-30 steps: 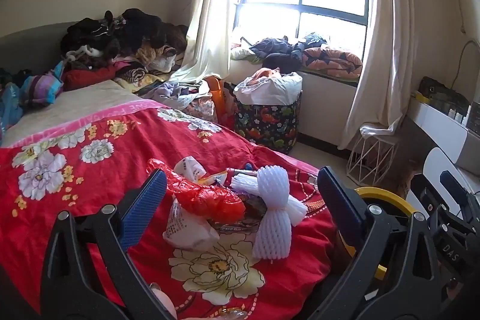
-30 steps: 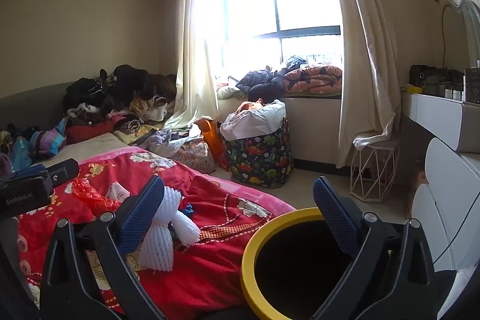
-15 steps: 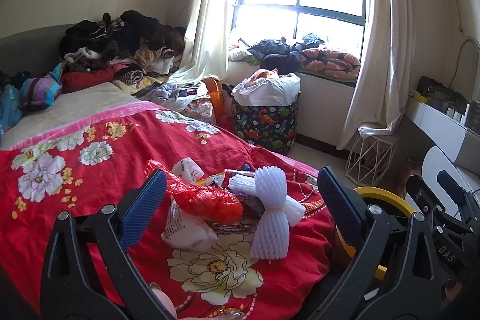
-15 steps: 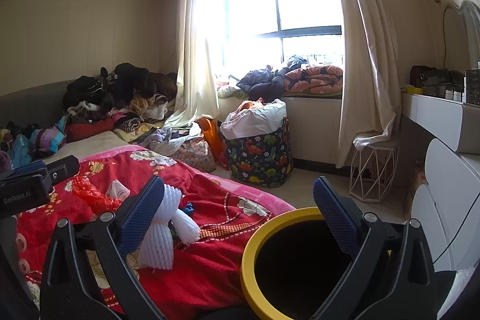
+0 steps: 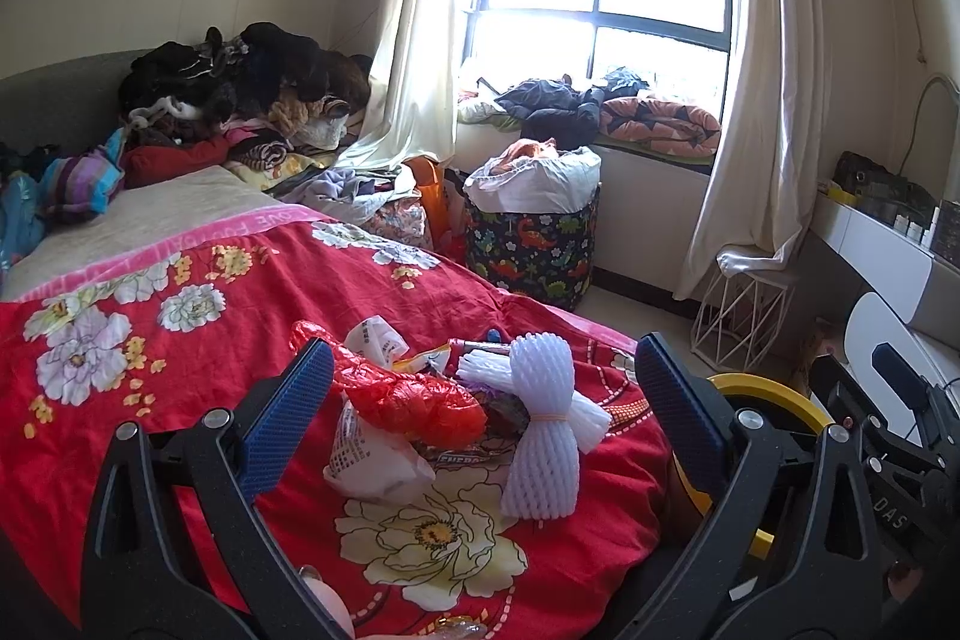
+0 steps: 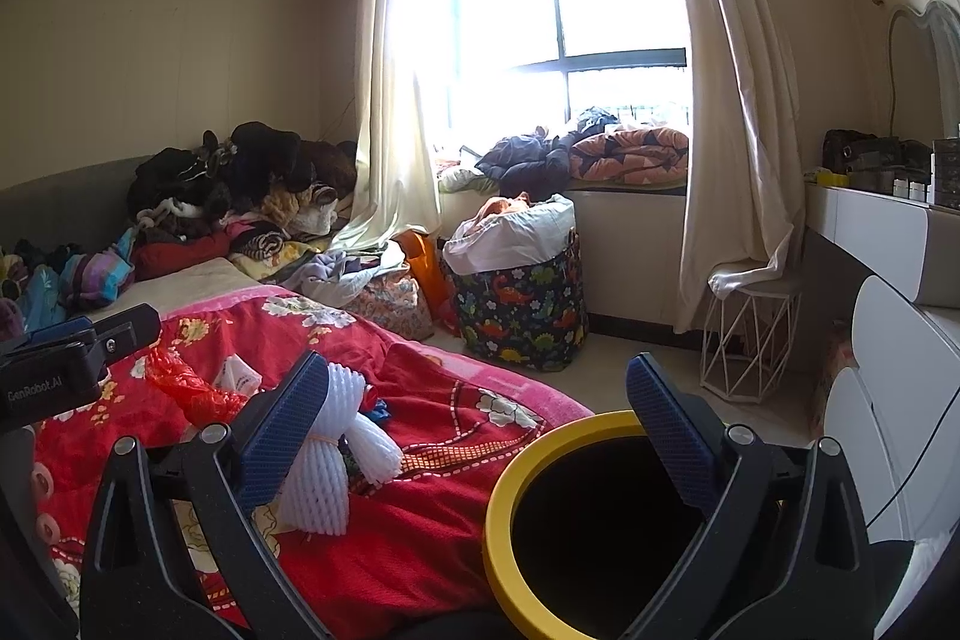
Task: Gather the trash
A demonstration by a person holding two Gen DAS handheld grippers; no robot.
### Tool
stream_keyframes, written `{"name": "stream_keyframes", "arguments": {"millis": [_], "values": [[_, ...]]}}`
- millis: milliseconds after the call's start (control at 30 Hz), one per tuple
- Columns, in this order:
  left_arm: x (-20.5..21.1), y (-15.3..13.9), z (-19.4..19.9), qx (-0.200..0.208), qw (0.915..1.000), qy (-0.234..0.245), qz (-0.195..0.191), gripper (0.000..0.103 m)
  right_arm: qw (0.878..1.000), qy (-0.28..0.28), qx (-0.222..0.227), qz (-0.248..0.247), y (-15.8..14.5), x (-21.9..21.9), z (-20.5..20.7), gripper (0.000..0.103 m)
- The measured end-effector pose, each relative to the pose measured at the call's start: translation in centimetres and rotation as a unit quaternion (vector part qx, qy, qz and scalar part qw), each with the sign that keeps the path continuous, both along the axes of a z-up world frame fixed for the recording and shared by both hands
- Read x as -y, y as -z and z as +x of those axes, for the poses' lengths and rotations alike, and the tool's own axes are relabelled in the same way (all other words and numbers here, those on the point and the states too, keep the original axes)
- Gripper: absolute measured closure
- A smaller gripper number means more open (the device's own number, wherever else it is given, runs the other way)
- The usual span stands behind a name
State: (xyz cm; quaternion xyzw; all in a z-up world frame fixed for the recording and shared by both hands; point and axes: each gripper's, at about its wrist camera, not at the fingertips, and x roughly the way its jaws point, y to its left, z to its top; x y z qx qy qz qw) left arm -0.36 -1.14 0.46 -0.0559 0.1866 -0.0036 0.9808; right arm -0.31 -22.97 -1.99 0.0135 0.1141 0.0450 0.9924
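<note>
A small heap of trash lies on the red flowered blanket (image 5: 198,358) of the bed, near the bed's corner. In the heap is a white foam net (image 5: 543,430), soft and bumpy, tied in the middle with a thin band so it looks like a bow. Touching it on one side is a crinkly red plastic bag (image 5: 414,403). Just in front of the red bag sits a white plastic bag (image 5: 375,460) with small print on it, and another crumpled white wrapper (image 5: 378,340) pokes up behind. A few shiny snack wrappers are tucked under the heap (too squashed to tell apart).

The left gripper (image 5: 480,421) hangs just above the heap, with the trash showing between its two blue ribbed fingers. Its jaws are spread wide and hold nothing.

Past the corner of the bed, right beside the blanket, stands a round bin with a yellow rim (image 6: 510,484) and a dark inside. The right gripper (image 6: 480,436) is over the bin's near edge, jaws spread wide and empty too. From its view the foam net lies just behind its left finger.

Farther from the bed, a dinosaur-print basket (image 6: 522,304) full of laundry stands under the window.
</note>
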Motion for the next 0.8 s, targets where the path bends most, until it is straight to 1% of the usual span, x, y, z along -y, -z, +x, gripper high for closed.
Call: {"name": "stream_keyframes", "arguments": {"millis": [467,633,800], "values": [[-0.2,0.2,0.0,0.000,1.0000,0.000,-0.001,0.011,1.000,-0.002,-0.003,-0.002,0.5,-0.6,0.0,0.006],[-0.2,0.2,0.0,-0.001,1.0000,0.000,-0.001,0.011,1.000,-0.008,-0.006,-0.005,1.2,-1.1,0.0,0.006],[-0.7,0.5,0.1,-0.004,1.0000,-0.006,-0.002,0.011,1.000,-0.022,-0.013,-0.007,1.0,-1.7,0.0,0.006]]}}
